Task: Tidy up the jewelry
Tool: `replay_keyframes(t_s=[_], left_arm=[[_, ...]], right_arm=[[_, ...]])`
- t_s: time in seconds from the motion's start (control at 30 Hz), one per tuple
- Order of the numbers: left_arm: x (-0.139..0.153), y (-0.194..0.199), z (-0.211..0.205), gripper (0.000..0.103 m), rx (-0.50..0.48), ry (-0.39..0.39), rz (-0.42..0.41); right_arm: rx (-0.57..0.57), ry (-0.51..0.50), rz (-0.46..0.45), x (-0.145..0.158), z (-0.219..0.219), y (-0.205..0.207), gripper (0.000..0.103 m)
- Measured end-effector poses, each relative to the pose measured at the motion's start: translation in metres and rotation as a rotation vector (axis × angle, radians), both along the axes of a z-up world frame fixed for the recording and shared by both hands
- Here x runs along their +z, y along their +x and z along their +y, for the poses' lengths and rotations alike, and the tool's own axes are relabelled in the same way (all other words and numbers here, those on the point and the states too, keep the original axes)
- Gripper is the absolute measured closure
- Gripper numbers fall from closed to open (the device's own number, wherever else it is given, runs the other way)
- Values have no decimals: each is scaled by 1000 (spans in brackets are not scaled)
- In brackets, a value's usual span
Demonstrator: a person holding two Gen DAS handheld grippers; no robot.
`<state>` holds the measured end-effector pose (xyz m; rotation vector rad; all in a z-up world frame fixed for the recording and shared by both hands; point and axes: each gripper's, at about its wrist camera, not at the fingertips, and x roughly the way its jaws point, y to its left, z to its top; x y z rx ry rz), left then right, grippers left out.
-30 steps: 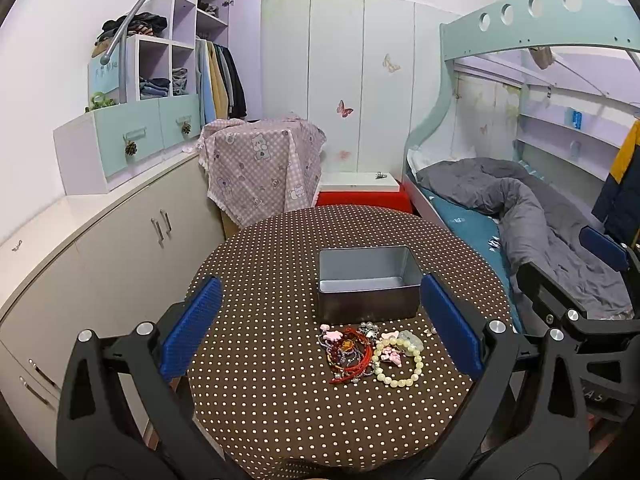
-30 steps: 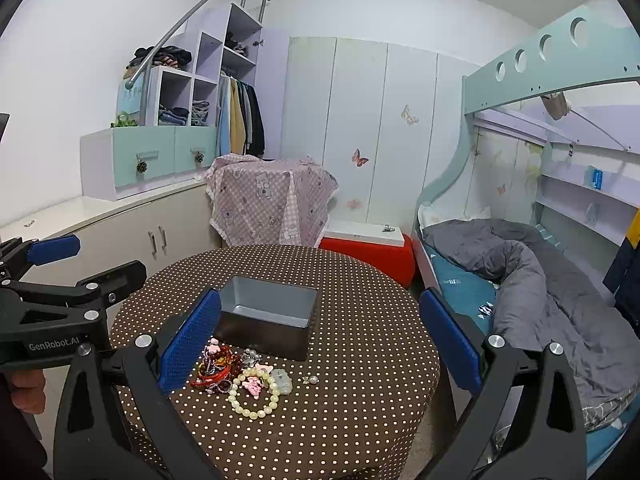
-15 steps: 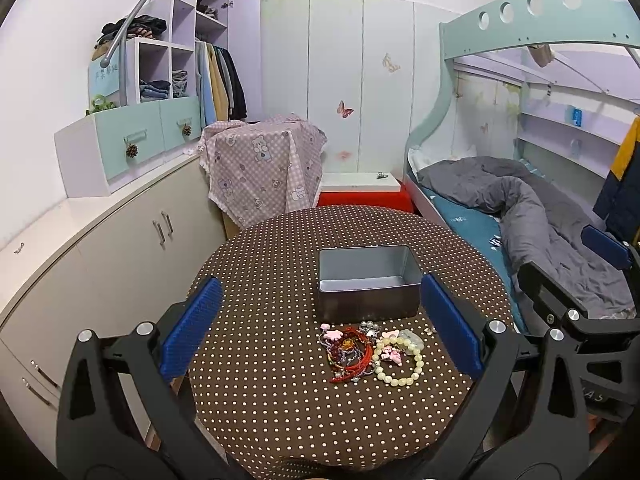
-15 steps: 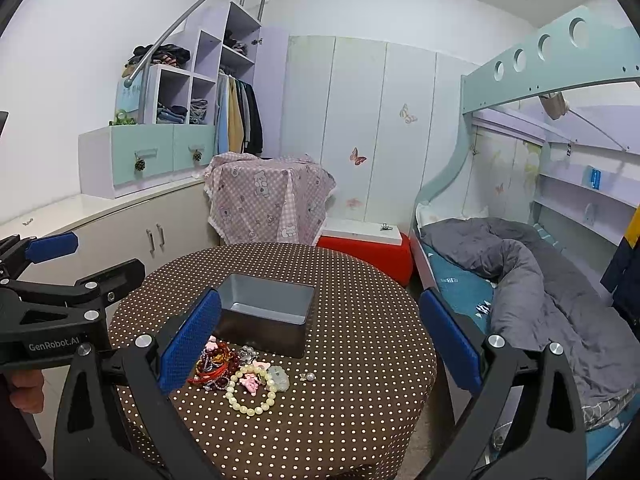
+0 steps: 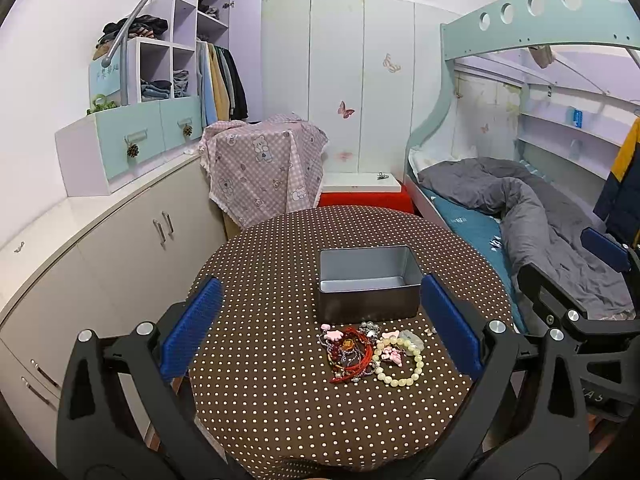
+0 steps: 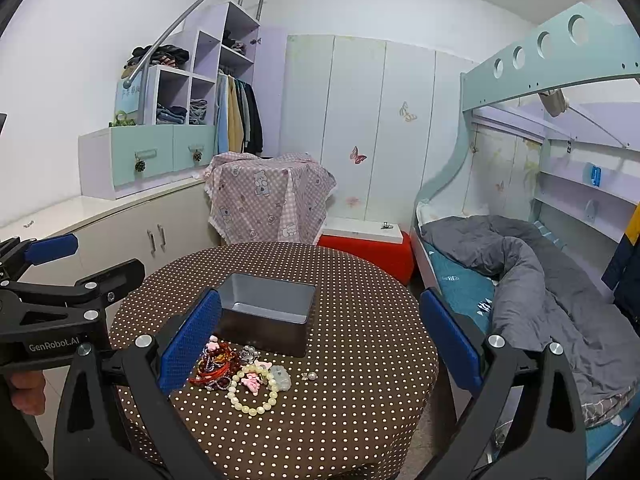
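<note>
Near the table (image 5: 256, 392) edge, both tools (image 5: 320, 332) (image 6: 320, 344) gape apart above jewelry (image 5: 370, 354) beside the tin (image 5: 368, 284).

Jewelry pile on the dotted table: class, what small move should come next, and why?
Probably lower the right hand-held gripper, jaws open and holding nothing, onto the pale bead bracelet. It lies at the pile's near edge, clear of the red tangle, and the metal tin behind is empty.
</note>
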<state>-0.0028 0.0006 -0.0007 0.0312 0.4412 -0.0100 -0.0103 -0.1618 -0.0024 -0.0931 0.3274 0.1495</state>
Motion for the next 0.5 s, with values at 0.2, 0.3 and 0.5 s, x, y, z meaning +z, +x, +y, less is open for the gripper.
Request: replay_keyframes(t_s=[0.2,0.3,0.5], left_arm=[[0,0,0,6,3,0,-2],[0,-1,0,6,4,0,-3],[0,0,1,6,3,0,-4]], right_arm=[[0,0,1,0,0,0,8],[1,1,1,-1,0,1,8],[0,1,0,0,0,1,8]])
